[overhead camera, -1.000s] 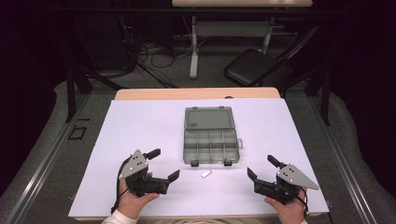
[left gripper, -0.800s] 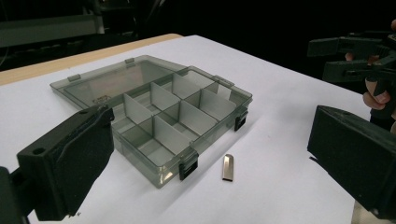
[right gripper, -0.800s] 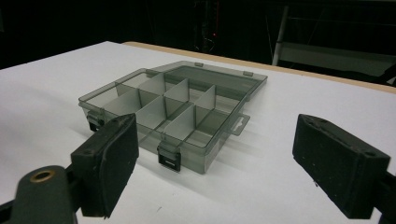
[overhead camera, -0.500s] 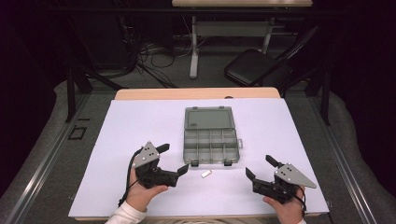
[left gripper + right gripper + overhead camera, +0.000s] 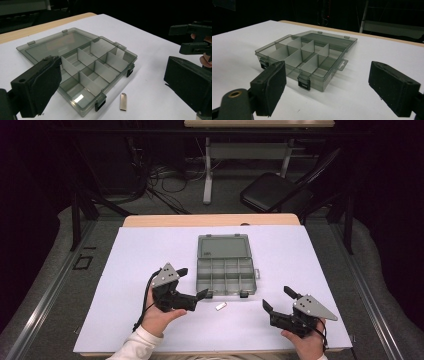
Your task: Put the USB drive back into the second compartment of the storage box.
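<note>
Organizer box [image 5: 226, 270] sits open mid-table on the white sheet [image 5: 125, 265] in the high view, smoky-grey plastic, lid laid flat on the far side, divided tray on the near side with two black latches on its near edge. Small flat metal piece [image 5: 220, 306] lies on the sheet just near of the tray's near edge, apart from it. Left gripper [image 5: 192, 283] is held in a hand at the tray's near-left corner, jaws spread wide, nothing between them, one tip close to the left latch. Right gripper [image 5: 278, 299] is held near-right, well apart from the box, jaws also spread and empty. Left gripper view: its two black jaws stand wide apart at the bottom corners, tray [image 5: 92, 67] between them with compartments looking empty, metal piece [image 5: 123, 101] on the sheet just right of the nearer latch, the other gripper [image 5: 193, 37] at the far right. Right gripper view: jaws wide apart and empty, box [image 5: 309, 56] straight ahead, latches facing the camera, lid flat behind, hang tab sticking out on its right side.
</note>
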Demonstrator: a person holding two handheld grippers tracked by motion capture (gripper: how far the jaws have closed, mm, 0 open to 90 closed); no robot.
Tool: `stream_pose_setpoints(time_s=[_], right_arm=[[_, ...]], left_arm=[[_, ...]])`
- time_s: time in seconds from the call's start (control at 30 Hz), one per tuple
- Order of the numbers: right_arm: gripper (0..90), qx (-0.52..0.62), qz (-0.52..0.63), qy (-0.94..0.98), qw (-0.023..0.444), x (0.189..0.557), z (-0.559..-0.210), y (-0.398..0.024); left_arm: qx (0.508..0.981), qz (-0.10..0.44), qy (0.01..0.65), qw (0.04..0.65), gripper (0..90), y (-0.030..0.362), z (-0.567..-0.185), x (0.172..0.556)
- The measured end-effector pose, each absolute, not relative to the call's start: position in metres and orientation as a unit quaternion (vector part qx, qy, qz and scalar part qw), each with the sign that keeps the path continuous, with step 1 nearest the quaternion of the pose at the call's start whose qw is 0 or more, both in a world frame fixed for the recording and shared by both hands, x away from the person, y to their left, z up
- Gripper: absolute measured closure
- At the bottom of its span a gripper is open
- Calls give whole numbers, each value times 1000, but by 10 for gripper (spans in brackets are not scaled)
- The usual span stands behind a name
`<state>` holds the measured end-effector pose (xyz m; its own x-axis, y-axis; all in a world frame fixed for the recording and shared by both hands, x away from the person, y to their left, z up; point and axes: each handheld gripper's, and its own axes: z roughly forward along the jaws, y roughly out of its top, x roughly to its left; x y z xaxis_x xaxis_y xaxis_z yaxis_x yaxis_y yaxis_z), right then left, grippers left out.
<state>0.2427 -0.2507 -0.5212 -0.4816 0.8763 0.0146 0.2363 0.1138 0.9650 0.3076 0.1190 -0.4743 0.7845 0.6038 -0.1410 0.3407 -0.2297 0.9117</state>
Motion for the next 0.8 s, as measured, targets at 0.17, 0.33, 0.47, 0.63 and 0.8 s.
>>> stream_pose_setpoints(time_s=[0.17, 0.33, 0.47, 0.63, 0.8], right_arm=[[144, 407, 526, 682, 303, 243, -521, -250], [145, 406, 527, 682, 302, 243, -522, -250], [145, 407, 526, 683, 301, 243, -522, -250], [145, 406, 526, 684, 301, 244, -522, -250], [145, 407, 524, 685, 302, 244, -522, -250]], left_arm=[[783, 124, 299, 531, 31, 112, -475, 309], [786, 125, 297, 528, 32, 109, -476, 310], [790, 123, 296, 522, 34, 107, -476, 311], [795, 125, 294, 515, 36, 103, -478, 312], [804, 108, 296, 504, 36, 98, -482, 314]])
